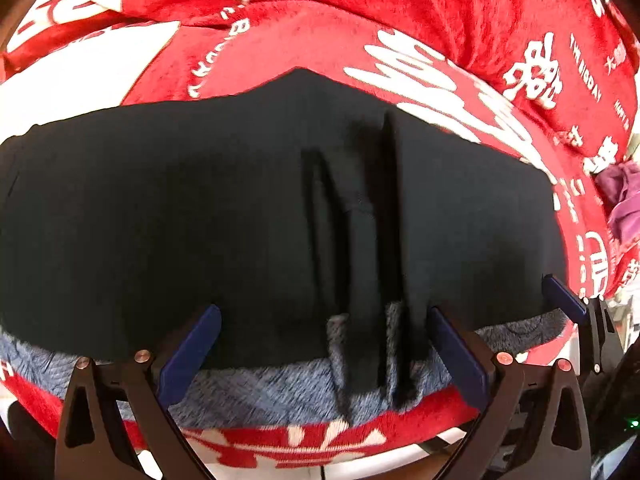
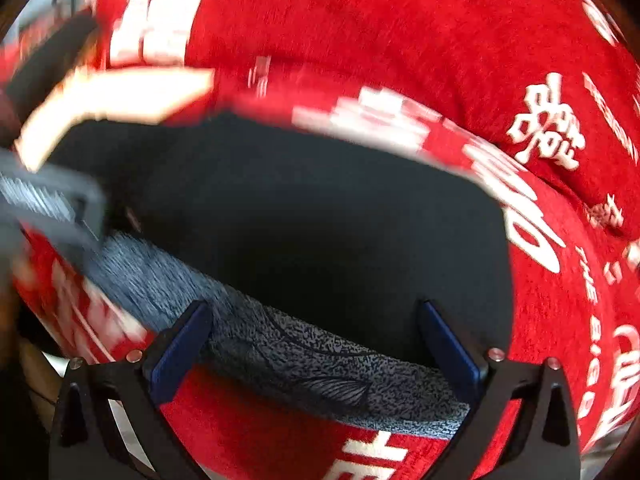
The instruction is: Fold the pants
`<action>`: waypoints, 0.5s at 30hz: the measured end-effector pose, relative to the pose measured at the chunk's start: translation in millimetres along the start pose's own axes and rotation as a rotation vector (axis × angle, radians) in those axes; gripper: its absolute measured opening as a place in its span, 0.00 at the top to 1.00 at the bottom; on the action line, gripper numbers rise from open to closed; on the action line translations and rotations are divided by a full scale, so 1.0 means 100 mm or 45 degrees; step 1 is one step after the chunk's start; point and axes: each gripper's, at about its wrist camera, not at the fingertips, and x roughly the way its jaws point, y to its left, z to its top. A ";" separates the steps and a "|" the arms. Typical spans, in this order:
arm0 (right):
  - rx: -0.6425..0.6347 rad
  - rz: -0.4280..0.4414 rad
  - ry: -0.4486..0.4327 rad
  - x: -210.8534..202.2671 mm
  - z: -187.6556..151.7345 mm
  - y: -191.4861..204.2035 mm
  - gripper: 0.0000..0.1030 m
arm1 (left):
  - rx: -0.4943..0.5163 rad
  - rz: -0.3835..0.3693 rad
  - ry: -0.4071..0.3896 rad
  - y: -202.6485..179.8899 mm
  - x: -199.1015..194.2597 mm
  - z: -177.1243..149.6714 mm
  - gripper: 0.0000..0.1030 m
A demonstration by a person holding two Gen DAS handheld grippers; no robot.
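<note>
Left gripper [image 1: 324, 344] hovering spread wide, empty, over near edge of dark pants [image 1: 200, 208] lying flat on red blanket [image 1: 360, 8]. Right gripper [image 2: 314, 340] likewise gaping. Pants looking soft, limp, light; grey fleecy lining [image 2: 304, 364] showing; pinching both layers at near corners seeming best.

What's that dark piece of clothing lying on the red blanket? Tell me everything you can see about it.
The pants are black or very dark navy, a smooth matte cloth, lying flat as a wide folded slab on the red blanket with white lettering. A grey, fuzzy inner lining shows along the near edge. A few long creases run across the top layer in the left wrist view. The left gripper and right gripper are both open at that near edge; neither is closed on the cloth.
</note>
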 end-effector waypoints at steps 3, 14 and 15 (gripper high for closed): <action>0.025 0.016 -0.043 -0.18 0.07 0.02 0.00 | -0.050 -0.048 -0.103 0.23 -0.27 -0.12 0.00; -0.133 0.016 -0.029 0.18 0.63 0.55 0.00 | -0.417 0.003 -0.182 1.31 -0.51 -0.34 0.00; -0.092 0.037 -0.008 0.16 0.69 0.52 0.00 | -0.414 0.015 -0.214 1.34 -0.59 -0.36 0.00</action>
